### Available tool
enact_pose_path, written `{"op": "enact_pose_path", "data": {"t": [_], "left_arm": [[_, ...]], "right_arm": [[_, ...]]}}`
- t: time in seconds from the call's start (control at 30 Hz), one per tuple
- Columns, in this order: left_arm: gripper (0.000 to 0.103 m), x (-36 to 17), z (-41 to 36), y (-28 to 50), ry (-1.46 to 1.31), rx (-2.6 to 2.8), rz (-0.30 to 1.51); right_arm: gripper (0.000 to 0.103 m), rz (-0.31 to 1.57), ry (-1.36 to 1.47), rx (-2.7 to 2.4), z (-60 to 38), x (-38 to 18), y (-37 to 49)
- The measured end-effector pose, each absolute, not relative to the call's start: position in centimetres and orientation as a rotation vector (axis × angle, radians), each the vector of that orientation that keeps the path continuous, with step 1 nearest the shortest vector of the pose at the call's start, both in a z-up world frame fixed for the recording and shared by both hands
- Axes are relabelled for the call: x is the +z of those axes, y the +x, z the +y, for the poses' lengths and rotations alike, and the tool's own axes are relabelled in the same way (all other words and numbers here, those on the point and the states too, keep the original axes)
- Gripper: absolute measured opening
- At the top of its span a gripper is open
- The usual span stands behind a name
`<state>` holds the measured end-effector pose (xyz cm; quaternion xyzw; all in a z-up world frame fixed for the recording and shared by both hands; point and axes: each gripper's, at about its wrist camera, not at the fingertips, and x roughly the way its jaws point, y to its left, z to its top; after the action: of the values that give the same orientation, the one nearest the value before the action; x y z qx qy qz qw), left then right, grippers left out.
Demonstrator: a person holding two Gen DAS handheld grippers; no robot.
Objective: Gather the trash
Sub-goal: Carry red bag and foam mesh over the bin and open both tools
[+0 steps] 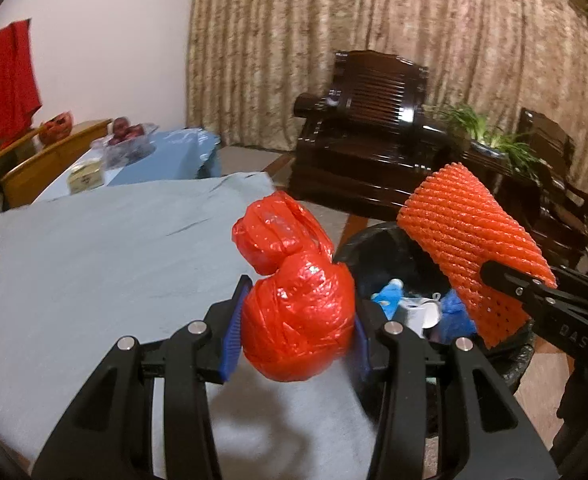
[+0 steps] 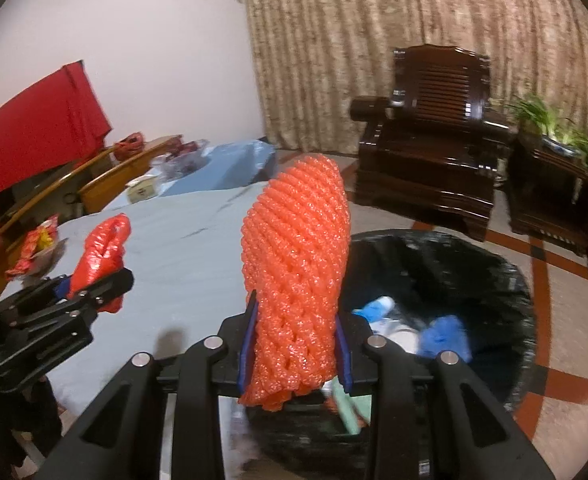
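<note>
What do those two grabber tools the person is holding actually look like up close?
Both the left gripper and the right gripper are matte black plastic, built from angular linked bars with cut-out slots, joined by round silver pins. The jaws are lined with ribbed blue pads. Pale letters, only partly readable, mark the side of the right one. No cables or sleeves show.

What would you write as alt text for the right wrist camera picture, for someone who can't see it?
The right gripper clamps an orange foam net at the near edge of a black-lined trash bin that holds blue and white scraps. To the left, the left gripper holds a red plastic bag over a table with a pale blue cloth; a dark wooden armchair stands beyond.
</note>
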<state>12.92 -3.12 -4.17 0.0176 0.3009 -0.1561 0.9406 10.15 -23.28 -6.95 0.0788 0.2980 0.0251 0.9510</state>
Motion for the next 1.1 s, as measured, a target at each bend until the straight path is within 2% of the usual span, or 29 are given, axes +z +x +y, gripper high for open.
{"op": "enact_pose_path", "data": {"t": [0.8,0.87,0.93,1.07,1.1], "left_arm": [[0.045,-7.3,-16.6,18.3,0.097,-0.52,0.65],[0.05,-7.7,-17.5,18.7,0.102,-0.542,0.661],[0.07,-8.0,-18.0,18.8,0.102,-0.567,0.661],[0.079,-8.1,-18.0,18.7,0.092,-0.601,0.65],[0.082,-8.0,-18.0,18.7,0.089,-0.603,0.651]], "right_arm": [[0.032,0.669,0.17,-0.114,-33.2,-10.3,12.2],[0.037,0.678,0.167,-0.127,-33.8,-10.7,12.6],[0.047,0.689,0.159,-0.143,-34.3,-11.2,12.9],[0.064,0.7,0.155,-0.167,-35.2,-11.8,12.8],[0.073,0.699,0.153,-0.176,-35.4,-11.9,12.6]]}}
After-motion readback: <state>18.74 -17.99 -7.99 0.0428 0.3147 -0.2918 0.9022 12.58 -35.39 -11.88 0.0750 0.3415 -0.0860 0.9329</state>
